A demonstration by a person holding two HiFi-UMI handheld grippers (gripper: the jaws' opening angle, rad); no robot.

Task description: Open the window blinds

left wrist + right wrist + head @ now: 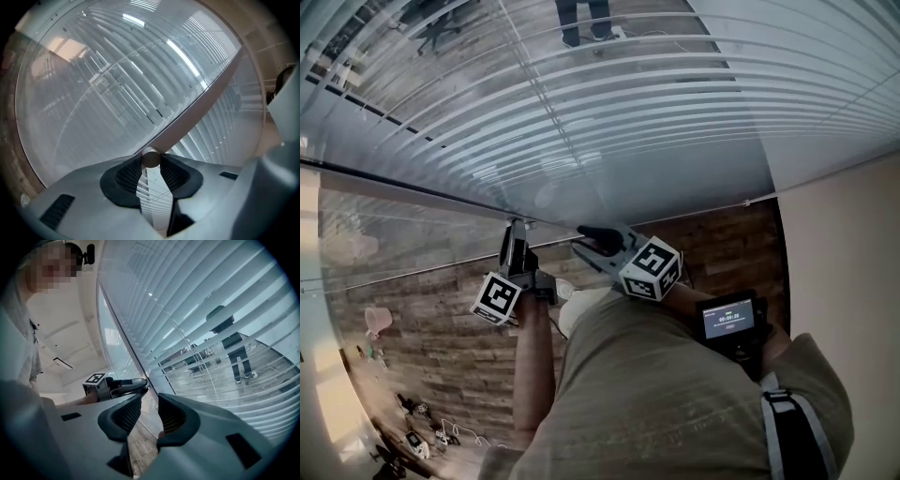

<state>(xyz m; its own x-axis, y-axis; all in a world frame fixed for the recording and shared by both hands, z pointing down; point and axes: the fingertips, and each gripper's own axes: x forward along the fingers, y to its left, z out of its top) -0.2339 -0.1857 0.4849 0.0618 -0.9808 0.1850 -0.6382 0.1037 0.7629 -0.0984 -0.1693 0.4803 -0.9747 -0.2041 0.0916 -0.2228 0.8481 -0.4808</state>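
The window blinds [628, 122] hang over a glass wall, filling the far part of the head view, their slats nearly flat and closed. Wooden floor [441, 347] shows below their lower edge. The left gripper [515, 227] reaches up to that lower edge. In its own view its jaws are clenched on the round end of a pale bar [187, 112] belonging to the blinds. The bar end sits right at the jaw tips, touching both pads, and the bar runs away up and to the right, with slats [220, 126] just right of it.

The right gripper [586, 239] is held just right of the left one, near the blinds but apart from them. Its jaws stand released with nothing between them, only floor showing through the gap. From the right gripper view, the left gripper [139, 383] meets the dark edge of the blinds [187, 301] at far left.
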